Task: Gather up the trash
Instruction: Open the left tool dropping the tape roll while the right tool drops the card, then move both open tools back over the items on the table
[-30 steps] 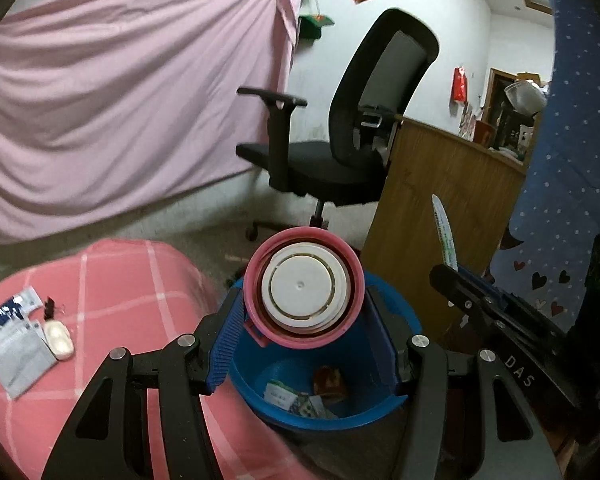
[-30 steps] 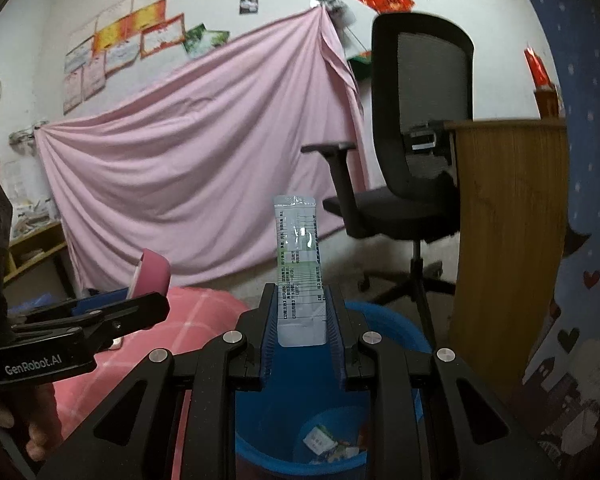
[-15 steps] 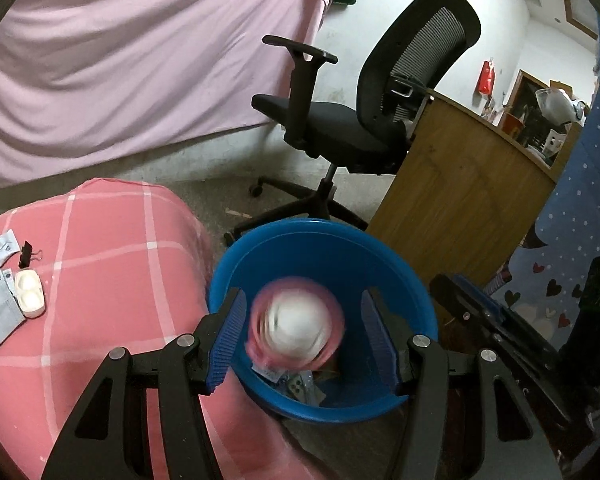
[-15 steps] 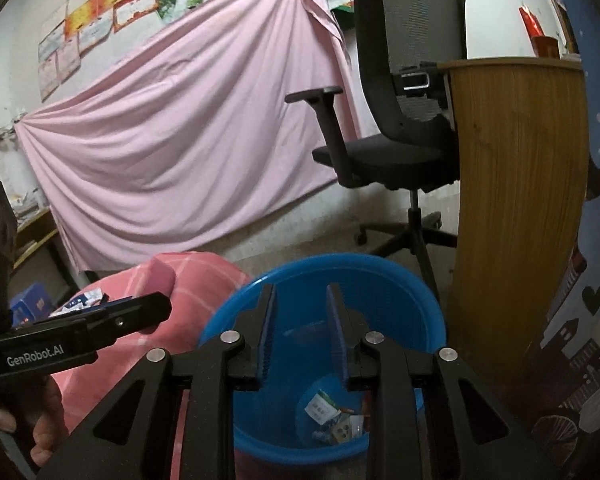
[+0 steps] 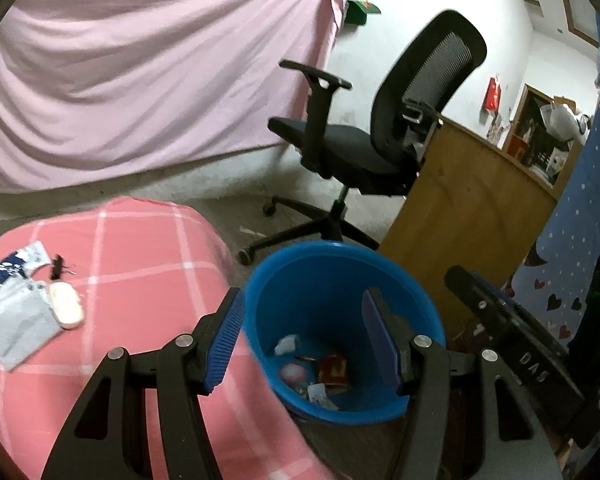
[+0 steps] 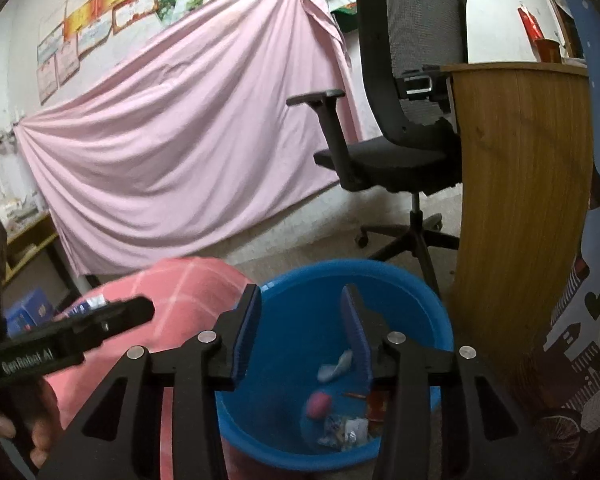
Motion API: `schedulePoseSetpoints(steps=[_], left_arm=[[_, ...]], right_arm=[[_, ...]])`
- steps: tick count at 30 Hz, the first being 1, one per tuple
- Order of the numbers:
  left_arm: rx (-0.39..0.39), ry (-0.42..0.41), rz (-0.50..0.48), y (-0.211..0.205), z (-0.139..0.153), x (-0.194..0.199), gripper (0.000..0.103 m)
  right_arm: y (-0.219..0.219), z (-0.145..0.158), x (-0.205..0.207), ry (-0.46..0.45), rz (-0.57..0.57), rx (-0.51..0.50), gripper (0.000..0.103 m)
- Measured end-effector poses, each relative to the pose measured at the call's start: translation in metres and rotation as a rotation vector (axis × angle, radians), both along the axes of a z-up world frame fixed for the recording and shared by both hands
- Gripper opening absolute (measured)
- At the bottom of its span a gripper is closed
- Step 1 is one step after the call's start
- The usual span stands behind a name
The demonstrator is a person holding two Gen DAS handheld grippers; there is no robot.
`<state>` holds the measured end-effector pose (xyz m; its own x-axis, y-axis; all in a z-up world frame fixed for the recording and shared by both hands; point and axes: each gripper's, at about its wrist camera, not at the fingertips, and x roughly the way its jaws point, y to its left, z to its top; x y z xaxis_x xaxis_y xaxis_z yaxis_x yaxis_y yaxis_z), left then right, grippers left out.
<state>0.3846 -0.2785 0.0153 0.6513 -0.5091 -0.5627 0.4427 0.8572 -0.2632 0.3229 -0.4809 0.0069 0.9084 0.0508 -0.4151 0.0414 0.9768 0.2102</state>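
While hanging over the bin (image 5: 340,264), apart and empty: both grippers.
Left gripper (image 5: 304,336): jaws held moderately wide, nothing between the blue pads, aimed down into the bin's mouth.
Right gripper (image 6: 300,334): jaws opening, narrower than the left, nothing between them, also pointed into the bin.
Bin: blue, round, standing on the floor between the pink checked cushion (image 5: 140,248) and the wooden counter (image 5: 472,200); rim touching or just beside the cushion's edge.
Trash in the bin: lying at the bottom, a pink round lid-like piece (image 6: 319,404), a red packet (image 5: 332,368), a crumpled white scrap (image 5: 286,345) and small printed wrappers (image 6: 342,434).
Trash on the cushion: seen from the left wrist, a grey-white pouch (image 5: 16,320), a blue and white wrapper (image 5: 18,258), a small white oval case (image 5: 65,305) touching the pouch, and a small black clip (image 5: 58,266) just beside them; all well apart from the bin.
Other gripper in each view: right one at the left view's right edge; left one at the right view's left edge, with a hand (image 6: 40,420) partly seen around its handle.
Background: black office chair (image 5: 380,136) behind the bin, pink sheet (image 5: 140,72) hung across the wall, blue dotted cloth (image 5: 580,240) at the far right.
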Motion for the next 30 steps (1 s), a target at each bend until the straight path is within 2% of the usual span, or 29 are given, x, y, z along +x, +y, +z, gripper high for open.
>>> schedulePoseSetpoints(steps=[6,8,9,10,13,15,17,19,21,22,30], left_arm=[[-0.012,-0.072,0.086,0.043,0.023,-0.009,0.055],[-0.015,-0.106,0.12,0.059,0.03,-0.014,0.061],[-0.021,-0.131,0.144,0.069,0.034,-0.017,0.062],[-0.026,-0.152,0.162,0.077,0.037,-0.02,0.064],[-0.027,-0.214,0.218,0.103,0.044,-0.028,0.065],[-0.022,-0.25,0.258,0.122,0.046,-0.034,0.072],[-0.03,-0.282,0.297,0.139,0.045,-0.04,0.087],[-0.047,-0.315,0.337,0.158,0.043,-0.047,0.091],[-0.052,-0.34,0.37,0.175,0.041,-0.053,0.095],[-0.051,-0.35,0.385,0.183,0.039,-0.056,0.101],[-0.036,-0.445,0.482,0.236,0.028,-0.077,0.101]], right_arm=[[0.025,0.021,-0.002,-0.078,0.021,-0.016,0.051],[0.033,0.028,-0.003,-0.114,0.023,-0.008,0.062],[0.037,0.031,-0.003,-0.135,0.025,-0.003,0.073],[0.041,0.033,-0.003,-0.159,0.026,0.004,0.079],[0.056,0.042,-0.002,-0.215,0.045,0.019,0.082],[0.068,0.046,-0.001,-0.251,0.061,0.021,0.086],[0.08,0.049,-0.001,-0.288,0.079,0.02,0.093],[0.091,0.051,-0.002,-0.332,0.099,0.019,0.103],[0.105,0.054,-0.004,-0.371,0.131,0.007,0.103],[0.111,0.055,-0.004,-0.387,0.144,-0.002,0.103],[0.163,0.056,-0.01,-0.482,0.211,-0.082,0.103]])
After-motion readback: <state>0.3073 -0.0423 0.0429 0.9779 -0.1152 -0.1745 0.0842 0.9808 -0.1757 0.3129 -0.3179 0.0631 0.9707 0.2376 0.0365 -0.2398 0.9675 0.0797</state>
